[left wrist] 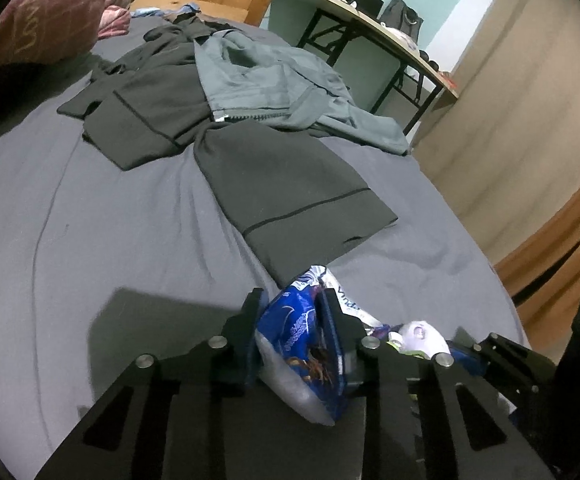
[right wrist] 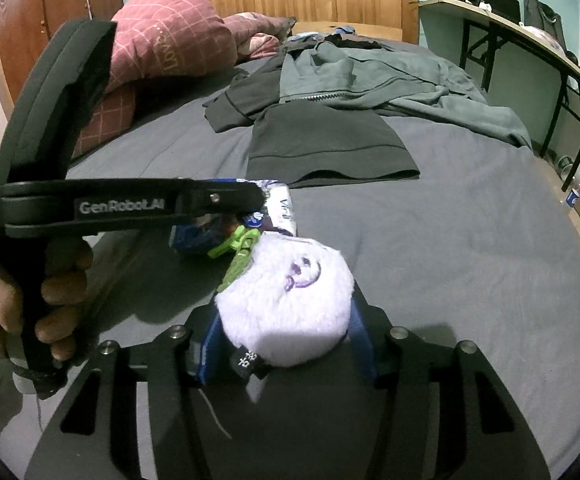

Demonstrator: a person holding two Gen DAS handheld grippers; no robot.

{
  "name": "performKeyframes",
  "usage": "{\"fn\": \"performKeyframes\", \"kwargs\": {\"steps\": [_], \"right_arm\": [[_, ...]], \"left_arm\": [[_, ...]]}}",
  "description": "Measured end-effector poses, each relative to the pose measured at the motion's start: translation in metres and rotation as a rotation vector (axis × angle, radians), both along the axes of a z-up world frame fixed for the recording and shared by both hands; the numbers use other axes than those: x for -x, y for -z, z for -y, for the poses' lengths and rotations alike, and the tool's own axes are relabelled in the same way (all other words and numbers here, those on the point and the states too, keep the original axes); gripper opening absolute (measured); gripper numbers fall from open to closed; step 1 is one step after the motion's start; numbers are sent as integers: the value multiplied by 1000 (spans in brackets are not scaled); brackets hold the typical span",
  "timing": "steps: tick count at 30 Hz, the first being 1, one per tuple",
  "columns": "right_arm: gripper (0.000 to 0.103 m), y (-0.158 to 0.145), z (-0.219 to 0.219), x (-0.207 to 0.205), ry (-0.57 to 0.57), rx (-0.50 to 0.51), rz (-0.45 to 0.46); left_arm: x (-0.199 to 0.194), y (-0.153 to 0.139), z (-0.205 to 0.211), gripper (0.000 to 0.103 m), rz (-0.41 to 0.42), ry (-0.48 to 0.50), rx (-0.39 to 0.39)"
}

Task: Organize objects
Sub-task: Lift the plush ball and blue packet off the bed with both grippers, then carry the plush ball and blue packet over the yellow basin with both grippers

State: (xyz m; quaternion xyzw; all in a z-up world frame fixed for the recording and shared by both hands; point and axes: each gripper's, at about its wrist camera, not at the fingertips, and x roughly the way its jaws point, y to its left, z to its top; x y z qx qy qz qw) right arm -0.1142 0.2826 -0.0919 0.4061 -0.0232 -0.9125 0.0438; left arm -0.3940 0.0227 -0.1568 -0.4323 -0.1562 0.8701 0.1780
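Two grips on: our left gripper [left wrist: 290, 320] pinches blue snack packet [left wrist: 298, 340], right gripper [right wrist: 282, 344] clamps white plush [right wrist: 290, 296], both above grey bedsheet [right wrist: 470, 240]. We judge carry underway; next, find drop spot.

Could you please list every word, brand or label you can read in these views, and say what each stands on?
"GenRobot.AI": on the side of the left gripper.
"Love...": upside down on the pink checked pillow.
"Vind...": cut off, on the blue and white snack packet.
Black tag under the white plush toy: characters too blurred to read.
Blue can on the floor: logo too small to read.
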Motion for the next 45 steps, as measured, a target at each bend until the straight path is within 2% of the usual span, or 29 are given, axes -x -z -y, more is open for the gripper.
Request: {"fn": "performKeyframes", "kwargs": {"steps": [3, 10, 13, 15, 17, 20, 22, 23, 24, 27, 30, 36, 45], "right_arm": [[55, 0, 0, -1, 0, -3, -1], [52, -1, -1, -1, 7, -2, -8], [54, 1, 5, 0, 6, -37, 4], [55, 0, 5, 0, 5, -47, 3], [56, 0, 5, 0, 5, -48, 3], [57, 0, 5, 1, 4, -43, 5], [60, 0, 5, 4, 5, -28, 8], [61, 0, 5, 5, 7, -23, 9], [61, 0, 4, 8, 11, -18, 11], [60, 1, 4, 11, 17, -13, 12], [53, -1, 0, 7, 26, 7, -2], [52, -17, 4, -18, 56, -26, -73], [52, -33, 31, -67, 46, -67, -67]], "left_arm": [[-8, -6, 3, 15, -3, 8, 4], [-23, -13, 4, 11, -25, 11, 15], [-24, -9, 6, 18, 24, 4, -2], [-23, -7, 8, 37, 39, -12, -22], [-23, -7, 7, 43, 43, 0, -43], [-24, -7, 2, 49, 29, 8, -26], [-23, -6, -1, 49, 18, 13, -24], [-22, -6, -3, 47, 14, 15, -14], [-22, -6, -4, 37, 10, 11, -2], [-23, -4, -3, 21, 13, 9, -13], [-27, -6, -4, 14, 3, 20, -3], [-56, -17, -5, 11, -30, 18, 109], [-131, -51, -6, 9, -101, -6, 326]]}}
